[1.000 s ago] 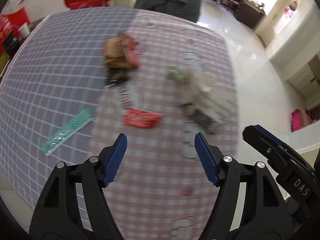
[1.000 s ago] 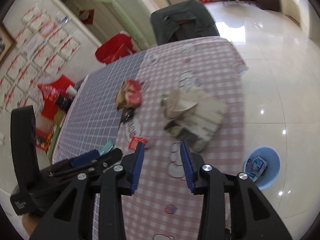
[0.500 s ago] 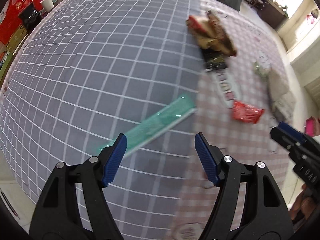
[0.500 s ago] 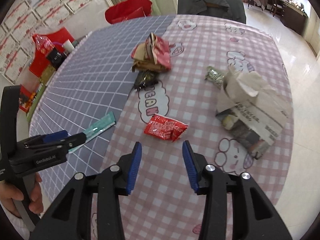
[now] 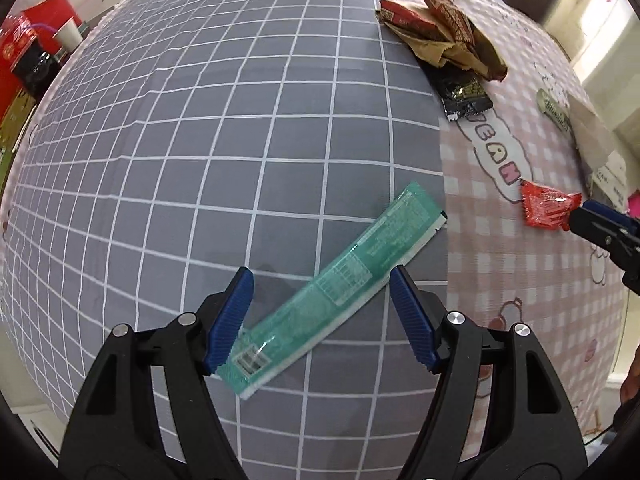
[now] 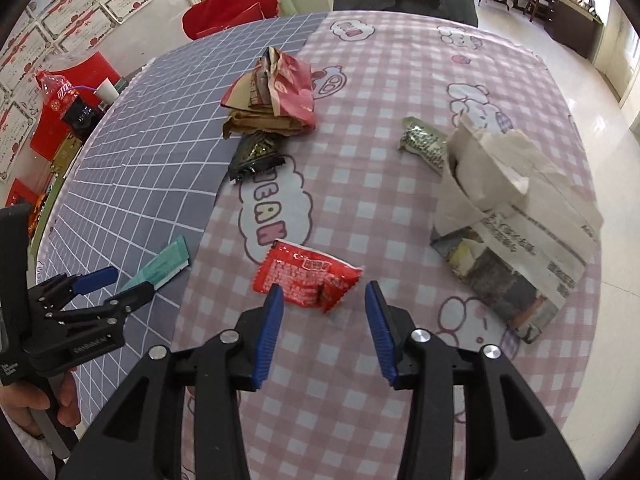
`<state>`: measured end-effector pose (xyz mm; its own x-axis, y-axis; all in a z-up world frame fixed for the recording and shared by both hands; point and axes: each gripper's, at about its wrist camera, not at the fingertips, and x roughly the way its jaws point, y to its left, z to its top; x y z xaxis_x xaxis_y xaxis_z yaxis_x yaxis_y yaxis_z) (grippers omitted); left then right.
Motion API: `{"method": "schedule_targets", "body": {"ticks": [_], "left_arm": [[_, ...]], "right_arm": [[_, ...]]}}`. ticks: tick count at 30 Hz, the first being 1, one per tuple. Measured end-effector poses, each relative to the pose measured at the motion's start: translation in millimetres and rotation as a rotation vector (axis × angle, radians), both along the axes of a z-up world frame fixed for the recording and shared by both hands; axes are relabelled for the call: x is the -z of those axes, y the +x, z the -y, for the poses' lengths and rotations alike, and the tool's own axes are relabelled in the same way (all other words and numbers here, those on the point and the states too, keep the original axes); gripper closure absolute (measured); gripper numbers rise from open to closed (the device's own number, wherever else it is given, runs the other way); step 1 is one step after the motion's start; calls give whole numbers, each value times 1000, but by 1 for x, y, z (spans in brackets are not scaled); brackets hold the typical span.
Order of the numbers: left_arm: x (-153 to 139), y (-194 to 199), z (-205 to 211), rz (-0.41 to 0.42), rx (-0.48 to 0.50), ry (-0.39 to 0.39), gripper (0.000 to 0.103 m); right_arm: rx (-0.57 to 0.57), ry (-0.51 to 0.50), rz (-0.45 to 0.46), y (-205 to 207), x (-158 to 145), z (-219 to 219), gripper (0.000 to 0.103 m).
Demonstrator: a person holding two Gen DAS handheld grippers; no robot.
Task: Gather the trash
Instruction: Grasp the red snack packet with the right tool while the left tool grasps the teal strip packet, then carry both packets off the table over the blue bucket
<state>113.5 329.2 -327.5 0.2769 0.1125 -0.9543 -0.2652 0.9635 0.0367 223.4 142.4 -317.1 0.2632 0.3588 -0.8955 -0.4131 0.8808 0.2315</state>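
Both jaws stand open above the littered tablecloth [image 6: 400, 88].
Left gripper [image 5: 320, 296] straddles the green wrapper [image 5: 344, 276]; right gripper [image 6: 324, 312] hovers just beside the red wrapper [image 6: 308, 274], neither pinched.

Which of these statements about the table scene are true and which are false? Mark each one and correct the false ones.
1. The green wrapper lies on the grey checked cloth. True.
2. The left gripper is shut on the green wrapper. False: its jaws stand open on either side of it, not pressing it.
3. The red wrapper lies on the pink checked cloth. True.
4. The right gripper has lifted the red wrapper off the table. False: the wrapper lies flat just ahead of the open jaws.
5. The black wrapper sits next to the crumpled red and brown bag. True.
6. The folded newspaper lies on the grey cloth. False: it is on the pink one.
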Motion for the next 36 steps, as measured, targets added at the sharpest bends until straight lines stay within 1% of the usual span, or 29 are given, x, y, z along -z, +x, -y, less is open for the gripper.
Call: {"method": "schedule_targets", "body": {"ticks": [3,5,8,9,10,12,14,15,16,17,18,19,20,25,29,31,36], "left_arm": [[3,4,5,4,14,-1,33],[5,6,6,12,17,-10,35],[4,9,15,22,41,-13,50],[5,13,23,24,58,-11,59],[4,15,28,24,69,-2,64],[4,21,35,24,78,9,69],[4,30,42,19,73,15,71],[5,33,42,19,71,15,72],[6,35,43,19,69,17,73],[6,37,45,19,67,24,75],[5,39,46,24,63,38,81],[4,42,46,24,59,33,84],[5,45,42,26,46,15,85],[0,49,31,40,-19,-66,92],[-4,46,24,52,-56,-120,94],[-7,39,22,60,-63,-134,95],[-21,32,32,87,-74,-162,96]], "right_arm": [[-7,3,-3,2,4,-4,60],[-5,6,-7,4,7,-5,60],[1,8,-6,8,11,-6,60],[1,0,-1,9,12,-7,60],[1,-2,-1,10,13,-8,60],[0,1,-7,10,16,-9,60],[-4,-1,3,10,16,-11,61],[-9,-2,9,10,16,-12,63],[-17,1,11,10,16,-14,71],[-24,-2,12,9,17,-16,77],[-28,-1,13,9,17,-17,78],[-33,2,13,8,17,-17,79],[-37,8,12,7,16,-18,80],[-43,39,18,3,8,-17,82],[-46,67,32,0,-4,-13,82],[-47,79,36,-1,-8,-10,82],[-44,122,49,-7,-22,0,82]]}}
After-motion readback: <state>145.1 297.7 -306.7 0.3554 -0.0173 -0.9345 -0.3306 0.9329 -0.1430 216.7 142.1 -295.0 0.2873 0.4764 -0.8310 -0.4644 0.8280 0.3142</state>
